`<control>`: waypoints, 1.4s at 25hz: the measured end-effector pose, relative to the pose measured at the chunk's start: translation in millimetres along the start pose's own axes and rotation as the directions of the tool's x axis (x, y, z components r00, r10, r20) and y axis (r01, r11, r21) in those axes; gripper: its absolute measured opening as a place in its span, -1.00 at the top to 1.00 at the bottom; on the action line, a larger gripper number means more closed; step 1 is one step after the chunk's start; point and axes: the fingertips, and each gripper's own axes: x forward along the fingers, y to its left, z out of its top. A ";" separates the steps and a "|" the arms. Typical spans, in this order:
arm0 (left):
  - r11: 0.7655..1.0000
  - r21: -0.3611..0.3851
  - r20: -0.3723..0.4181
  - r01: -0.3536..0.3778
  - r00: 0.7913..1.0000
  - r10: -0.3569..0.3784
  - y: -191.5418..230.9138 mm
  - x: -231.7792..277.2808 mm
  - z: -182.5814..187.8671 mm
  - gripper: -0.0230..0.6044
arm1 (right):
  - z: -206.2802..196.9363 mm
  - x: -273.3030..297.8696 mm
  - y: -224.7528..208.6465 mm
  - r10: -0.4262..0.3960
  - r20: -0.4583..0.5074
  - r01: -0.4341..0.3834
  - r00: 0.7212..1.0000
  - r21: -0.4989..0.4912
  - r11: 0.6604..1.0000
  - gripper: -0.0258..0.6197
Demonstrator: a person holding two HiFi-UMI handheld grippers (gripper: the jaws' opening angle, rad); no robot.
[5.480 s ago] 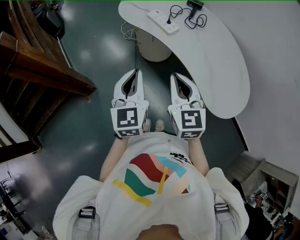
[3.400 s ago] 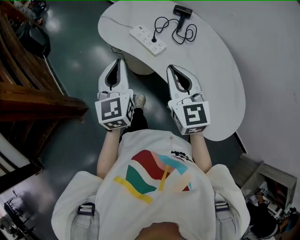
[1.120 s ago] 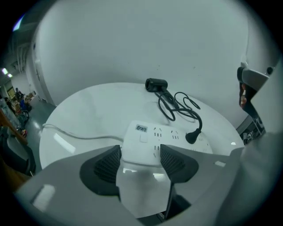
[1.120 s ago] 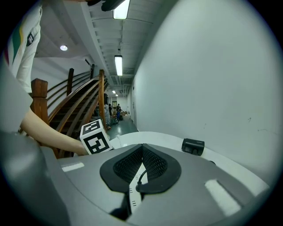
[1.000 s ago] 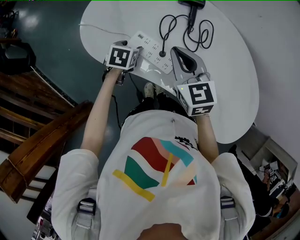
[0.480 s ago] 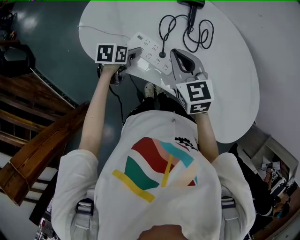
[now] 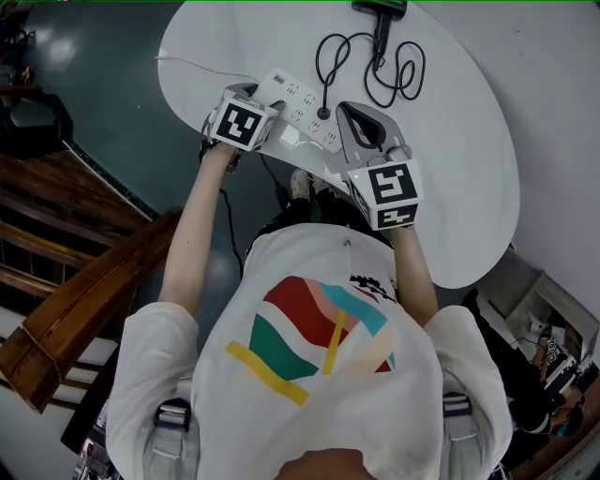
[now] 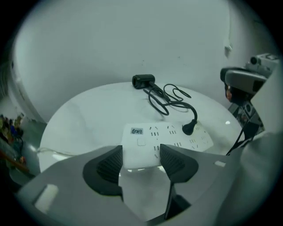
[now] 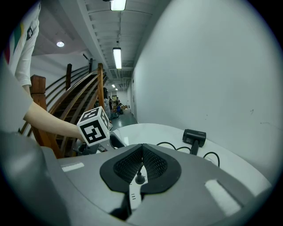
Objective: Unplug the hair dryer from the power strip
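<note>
A white power strip (image 7: 302, 105) lies on the round white table (image 7: 450, 169). A black plug (image 7: 323, 112) sits in it, and its cord (image 7: 375, 70) loops back to the black hair dryer (image 7: 380, 7) at the far edge. My left gripper (image 8: 141, 155) points steeply down at the strip's (image 8: 168, 134) near end. Its jaws stand wide and are closing, with that end between them and both pads against its sides. The plug (image 8: 189, 128) is further along, to the right. My right gripper (image 7: 352, 111) is shut and empty, hovering just right of the plug.
The strip's white lead (image 7: 197, 64) runs off the table's left side. A wooden staircase (image 7: 84, 281) stands at the left over dark floor. A white wall is behind the table, and a low shelf (image 7: 553, 347) is at the lower right.
The left gripper rolled to one side and back over the strip's near end, turning its marker cube. The right gripper has stayed put and shut.
</note>
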 end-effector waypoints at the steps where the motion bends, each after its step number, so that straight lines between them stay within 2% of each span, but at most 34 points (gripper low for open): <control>1: 0.998 0.062 -0.005 -0.016 1.000 0.016 -3.7 -1.8 4.3 0.08 | -0.8 -0.4 -0.6 0.000 -0.003 0.000 1.000 -0.002 1.000 0.88; 3: 0.985 0.171 -0.025 -0.012 1.000 0.017 -13.5 -1.4 8.6 0.33 | -1.1 -0.8 -1.6 0.000 -0.006 0.000 1.000 -0.004 1.000 0.88; 5: 0.971 0.237 -0.057 0.001 0.998 0.013 -19.9 0.5 10.9 0.50 | -0.5 -1.1 -2.4 0.002 -0.005 -0.002 1.000 -0.002 1.000 0.88; 7: 0.974 0.227 -0.099 0.012 0.995 0.011 -17.5 2.4 11.8 0.49 | -1.9 -0.8 -2.7 0.007 -0.012 -0.007 1.000 0.001 1.000 0.88; 9: 0.980 0.197 -0.121 0.015 0.993 0.009 -9.1 2.5 14.6 0.40 | -6.8 1.6 0.9 0.035 -0.035 -0.035 0.999 0.000 0.999 0.88; 12: 0.990 0.125 -0.188 0.067 0.981 -0.043 -9.0 6.0 -0.1 0.35 | -16.7 9.9 15.9 0.130 -0.083 -0.135 0.988 -0.047 0.990 0.82; 13: 0.991 0.116 -0.196 0.074 0.979 -0.050 -10.0 6.8 -2.5 0.35 | -21.1 14.2 19.9 0.154 -0.101 -0.162 0.983 -0.075 0.984 0.68; 14: 0.991 0.113 -0.196 0.075 0.979 -0.051 -10.4 7.2 -2.9 0.35 | -26.2 19.3 22.0 0.166 -0.120 -0.179 0.979 -0.102 0.979 0.40; 15: 0.991 0.113 -0.192 0.073 0.980 -0.050 -10.4 7.5 -2.5 0.35 | -31.2 25.1 21.7 0.166 -0.135 -0.183 0.977 -0.125 0.975 0.34; 16: 0.991 0.113 -0.190 0.071 0.981 -0.049 -10.2 7.7 -2.1 0.35 | -35.9 31.2 19.7 0.156 -0.146 -0.177 0.977 -0.141 0.974 0.40; 18: 0.991 0.111 -0.199 0.069 0.979 -0.045 -9.5 8.0 -2.0 0.33 | -45.7 43.1 15.0 0.141 -0.170 -0.167 0.975 -0.150 0.974 0.40; 22: 0.991 0.115 -0.229 0.068 0.973 -0.040 -8.7 6.9 -2.0 0.30 | -67.1 59.7 11.8 0.154 -0.248 -0.190 0.956 -0.125 0.974 0.39; 24: 0.991 0.116 -0.233 0.069 0.972 -0.040 -9.0 6.8 -1.7 0.30 | -73.8 64.4 12.6 0.162 -0.264 -0.199 0.951 -0.121 0.973 0.48; 26: 0.991 0.117 -0.239 0.067 0.970 -0.037 -8.4 7.0 -1.6 0.30 | -78.6 69.9 13.8 0.169 -0.263 -0.205 0.950 -0.117 0.972 0.58; 29: 0.991 0.118 -0.261 0.063 0.965 -0.030 -7.5 7.9 -2.7 0.30 | -87.0 79.4 18.3 0.186 -0.259 -0.224 0.948 -0.126 0.966 0.59; 32: 0.990 0.121 -0.276 0.071 0.961 -0.036 -9.9 7.9 -2.2 0.30 | -93.0 81.0 22.4 0.175 -0.252 -0.228 0.952 -0.199 0.953 0.64; 35: 0.986 0.149 -0.257 0.072 0.966 -0.032 -11.3 6.7 7.8 0.31 | -90.9 79.8 21.7 0.188 -0.215 -0.229 0.959 -0.188 0.955 0.67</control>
